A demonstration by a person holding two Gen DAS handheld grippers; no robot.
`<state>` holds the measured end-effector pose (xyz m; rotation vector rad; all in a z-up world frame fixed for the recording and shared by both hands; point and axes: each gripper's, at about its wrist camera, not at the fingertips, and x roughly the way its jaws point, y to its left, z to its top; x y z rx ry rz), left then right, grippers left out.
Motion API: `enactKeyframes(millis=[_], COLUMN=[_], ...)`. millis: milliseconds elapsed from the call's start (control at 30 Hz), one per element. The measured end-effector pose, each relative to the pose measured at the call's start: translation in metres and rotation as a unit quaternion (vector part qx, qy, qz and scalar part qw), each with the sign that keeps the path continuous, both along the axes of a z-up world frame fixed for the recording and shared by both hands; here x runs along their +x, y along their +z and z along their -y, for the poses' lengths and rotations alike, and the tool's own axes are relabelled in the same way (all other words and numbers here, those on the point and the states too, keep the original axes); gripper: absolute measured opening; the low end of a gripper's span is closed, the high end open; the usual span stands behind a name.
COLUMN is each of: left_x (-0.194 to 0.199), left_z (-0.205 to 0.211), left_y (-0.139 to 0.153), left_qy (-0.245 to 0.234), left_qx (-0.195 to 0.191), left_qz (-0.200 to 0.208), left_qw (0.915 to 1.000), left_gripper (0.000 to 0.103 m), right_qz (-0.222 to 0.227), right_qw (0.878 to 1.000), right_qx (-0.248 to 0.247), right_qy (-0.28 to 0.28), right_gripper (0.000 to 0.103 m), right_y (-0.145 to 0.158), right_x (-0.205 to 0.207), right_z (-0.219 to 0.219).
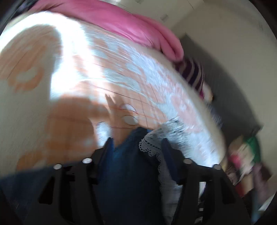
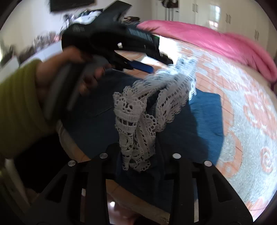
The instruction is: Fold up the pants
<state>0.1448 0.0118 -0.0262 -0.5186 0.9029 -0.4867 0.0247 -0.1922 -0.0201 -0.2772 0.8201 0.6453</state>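
Note:
The pants (image 2: 199,121) are dark blue denim with white lace trim (image 2: 136,124) at the hems, lying partly on the bed. My left gripper (image 1: 136,143) is shut on the denim and lace, which fill the gap between its fingers. In the right wrist view it (image 2: 155,69) hangs over the pants, held by a hand in a green sleeve, with lace at its blue fingertip (image 2: 143,66). My right gripper (image 2: 140,155) is shut on a hanging fold of lace and denim close to the lens. Both views are blurred by motion.
The bed has an orange and white patterned cover (image 2: 242,112) (image 1: 86,77) with a pink blanket (image 2: 216,39) (image 1: 129,22) bunched at its far side. A striped cloth (image 1: 193,74) and clutter (image 1: 245,161) lie beyond the bed's right edge. Cupboards (image 2: 195,10) stand behind.

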Motion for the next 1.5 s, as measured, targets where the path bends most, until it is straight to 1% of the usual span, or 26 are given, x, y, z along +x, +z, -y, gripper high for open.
enactKeyframes(millis=[33,67,133,167,200,300,400,433,467,500,533,600,633,700,733,833,900,967,1033,1100,1133,1200,1267,1367,1433,1500], left_x=[-0.005,-0.011,-0.014,-0.013,-0.013,-0.003,0.007,0.011,0.014,0.017,0.018,0.016,0.014,0.007,0.005,0.003,0.005,0.007,0.004,-0.005,-0.012,-0.026,-0.044,-0.076,-0.095,-0.112], left_z=[-0.009,-0.019,-0.027,-0.025,-0.025,-0.016,-0.005,0.002,0.011,0.016,0.020,0.022,0.021,0.012,0.007,0.000,-0.003,-0.005,-0.008,-0.011,-0.012,-0.017,-0.021,-0.021,-0.018,-0.013], left_y=[-0.001,-0.002,-0.007,-0.008,-0.009,-0.010,-0.015,-0.016,-0.017,-0.019,-0.021,-0.016,-0.011,-0.005,-0.006,-0.015,-0.021,-0.025,-0.022,-0.013,-0.008,0.000,0.005,0.008,0.003,-0.005], left_qy=[0.009,0.014,0.015,0.015,0.016,0.015,0.004,-0.004,-0.009,-0.011,-0.019,-0.020,-0.020,-0.017,-0.013,-0.008,0.000,0.003,0.006,0.006,0.005,0.012,0.016,0.003,-0.006,-0.020], left_qx=[-0.013,-0.029,-0.055,-0.058,-0.056,-0.045,-0.028,-0.021,-0.002,0.016,0.029,0.037,0.040,0.032,0.034,0.043,0.041,0.038,0.034,0.041,0.046,0.056,0.056,0.061,0.051,0.036], left_qz=[-0.002,-0.005,-0.017,-0.021,-0.022,-0.032,-0.044,-0.046,-0.050,-0.054,-0.057,-0.051,-0.043,-0.027,-0.026,-0.032,-0.039,-0.038,-0.032,-0.022,-0.015,-0.011,-0.009,-0.014,-0.029,-0.049], left_qw=[0.9999,0.9995,0.9982,0.9980,0.9981,0.9984,0.9986,0.9987,0.9987,0.9983,0.9978,0.9978,0.9981,0.9990,0.9990,0.9986,0.9984,0.9986,0.9989,0.9989,0.9988,0.9983,0.9983,0.9981,0.9983,0.9979], left_gripper=[0.069,0.072,0.073,0.073,0.074,0.084,0.085,0.083,0.075,0.032,0.018,0.018,0.018,0.018,0.018,0.020,0.028,0.034,0.045,0.056,0.059,0.060,0.061,0.061,0.061,0.061], right_qz=[0.011,0.024,0.045,0.053,0.061,0.090,0.108,0.110,0.104,0.096,0.089,0.093,0.098,0.098,0.093,0.077,0.067,0.053,0.047,0.045,0.043,0.028,0.021,0.006,-0.005,-0.009], right_qw=[1.000,0.999,0.997,0.996,0.995,0.991,0.988,0.988,0.988,0.988,0.989,0.988,0.988,0.987,0.987,0.985,0.985,0.988,0.991,0.993,0.994,0.997,0.998,0.998,0.996,0.995], right_qx=[-0.013,-0.027,-0.050,-0.061,-0.069,-0.088,-0.099,-0.102,-0.106,-0.107,-0.109,-0.103,-0.096,-0.075,-0.072,-0.088,-0.079,-0.051,-0.017,0.017,0.030,0.056,0.049,0.035,0.045,0.043], right_qy=[0.007,0.016,0.027,0.029,0.030,0.033,0.040,0.042,0.047,0.051,0.055,0.065,0.072,0.102,0.112,0.130,0.136,0.134,0.127,0.106,0.094,0.055,0.019,-0.045,-0.074,-0.084], right_gripper=[0.030,0.031,0.033,0.034,0.038,0.044,0.045,0.044,0.041,0.018,0.017,0.016,0.012,0.011,0.011,0.011,0.013,0.018,0.026,0.033,0.035,0.038,0.039,0.039,0.039,0.039], right_y=[0.000,-0.001,-0.002,-0.003,-0.004,-0.003,-0.003,-0.003,-0.005,-0.007,-0.006,0.001,0.005,0.011,0.009,-0.005,-0.007,0.001,0.013,0.027,0.035,0.040,0.037,0.028,0.027,0.026], right_x=[-0.005,-0.011,-0.019,-0.022,-0.030,-0.038,-0.045,-0.047,-0.051,-0.050,-0.052,-0.055,-0.058,-0.065,-0.067,-0.065,-0.065,-0.062,-0.065,-0.063,-0.054,-0.044,-0.037,-0.020,-0.011,-0.003], right_z=[-0.005,-0.010,-0.019,-0.022,-0.024,-0.030,-0.035,-0.035,-0.039,-0.041,-0.044,-0.043,-0.043,-0.048,-0.053,-0.064,-0.066,-0.059,-0.045,-0.025,-0.013,0.015,0.035,0.064,0.079,0.086])
